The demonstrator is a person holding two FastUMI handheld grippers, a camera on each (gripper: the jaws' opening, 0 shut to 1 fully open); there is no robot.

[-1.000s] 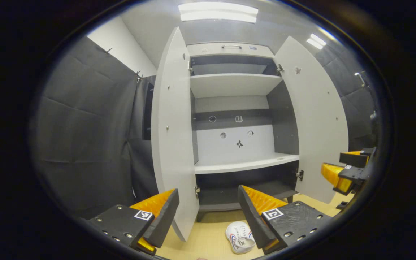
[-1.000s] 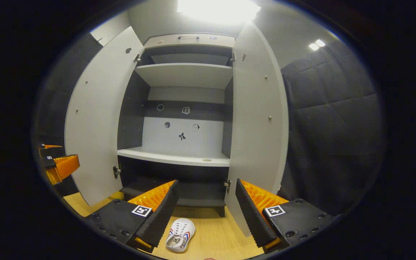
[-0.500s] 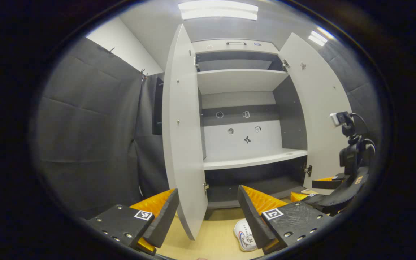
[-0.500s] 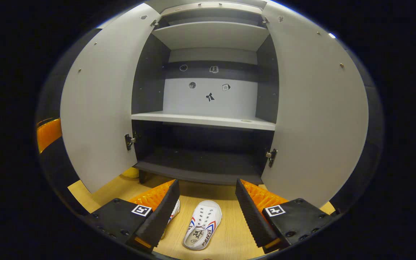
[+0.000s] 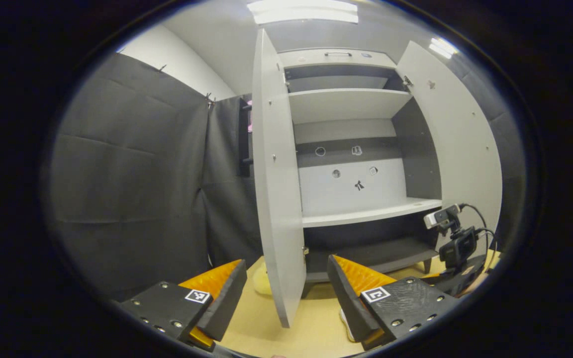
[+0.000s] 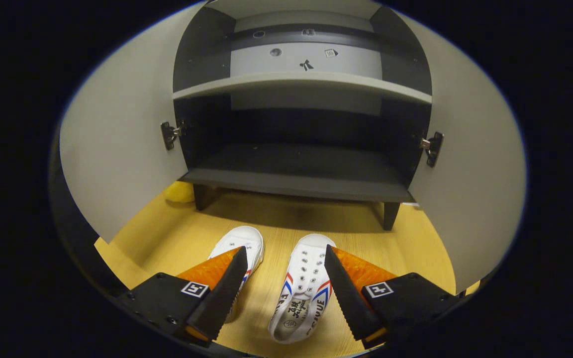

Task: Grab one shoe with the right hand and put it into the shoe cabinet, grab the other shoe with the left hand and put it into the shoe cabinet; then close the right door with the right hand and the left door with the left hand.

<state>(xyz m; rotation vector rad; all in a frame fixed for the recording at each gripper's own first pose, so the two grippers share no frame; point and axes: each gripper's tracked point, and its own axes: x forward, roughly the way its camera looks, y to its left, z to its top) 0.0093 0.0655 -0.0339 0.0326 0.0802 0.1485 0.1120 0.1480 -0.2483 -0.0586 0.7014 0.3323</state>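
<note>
Right gripper, seen in the right gripper view, hangs low over the wooden floor with its fingers spread wide and nothing between them. Two white shoes lie side by side on that floor, toes toward the shoe cabinet: the right shoe sits in the gap between the fingers, untouched, while the left shoe is partly covered by the left finger. Beyond them stand the cabinet's dark bottom shelf and a pale shelf above it, with the left door and right door both swung open.

Left gripper, in the left gripper view, is likewise wide open and empty, held higher and to the left of the cabinet. This view shows the full cabinet up to its top shelf, the left door nearly edge-on, the right door, and, low at the far right, the right gripper's camera mount with cables. Only a white sliver of one shoe is visible beside the right finger. A pale yellow object on the floor behind the left door is too hidden to identify.
</note>
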